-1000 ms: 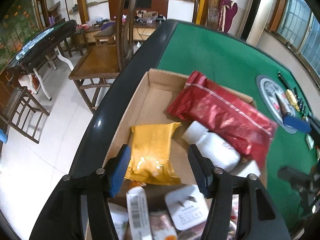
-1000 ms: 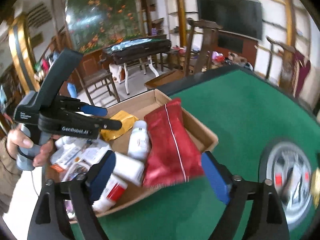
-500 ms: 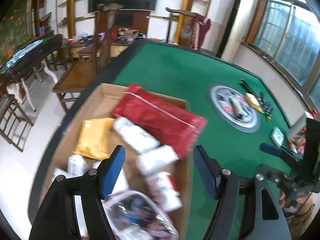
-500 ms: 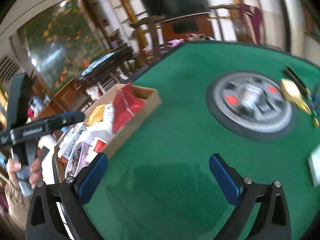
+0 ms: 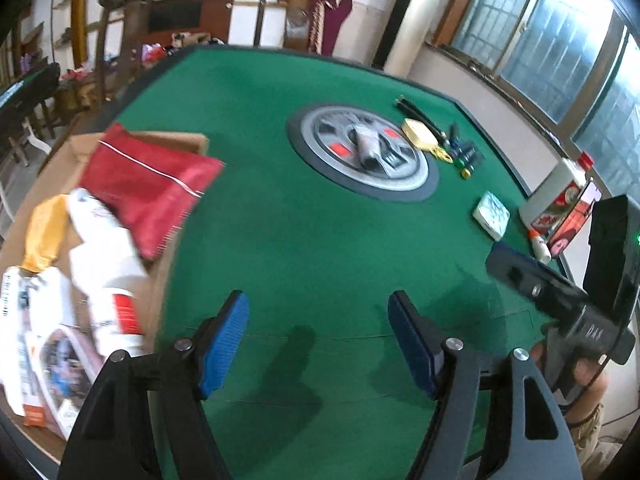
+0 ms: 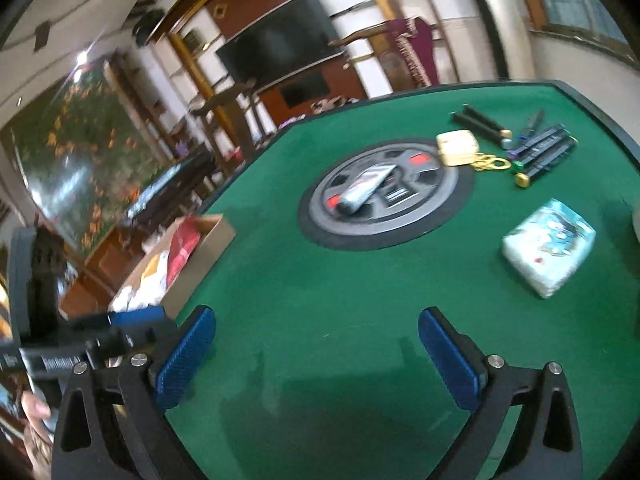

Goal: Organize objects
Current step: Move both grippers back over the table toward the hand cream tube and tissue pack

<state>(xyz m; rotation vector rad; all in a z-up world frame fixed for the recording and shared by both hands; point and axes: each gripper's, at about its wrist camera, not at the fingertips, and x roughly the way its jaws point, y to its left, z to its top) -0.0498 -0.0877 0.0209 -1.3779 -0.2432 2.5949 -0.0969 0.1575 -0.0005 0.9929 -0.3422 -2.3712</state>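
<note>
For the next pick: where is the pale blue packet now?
In the right wrist view the pale blue packet lies on the green table, right of the round grey disc.

Only "DAS" shows, on the right gripper (image 5: 496,258) body; other print is too blurred.

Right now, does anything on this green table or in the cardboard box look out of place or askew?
Yes. The red pouch lies tilted across the cardboard box, one corner sticking out past the rim over the green felt. A silver packet sits on the round hub at the table's centre instead of with the other loose items.
</note>
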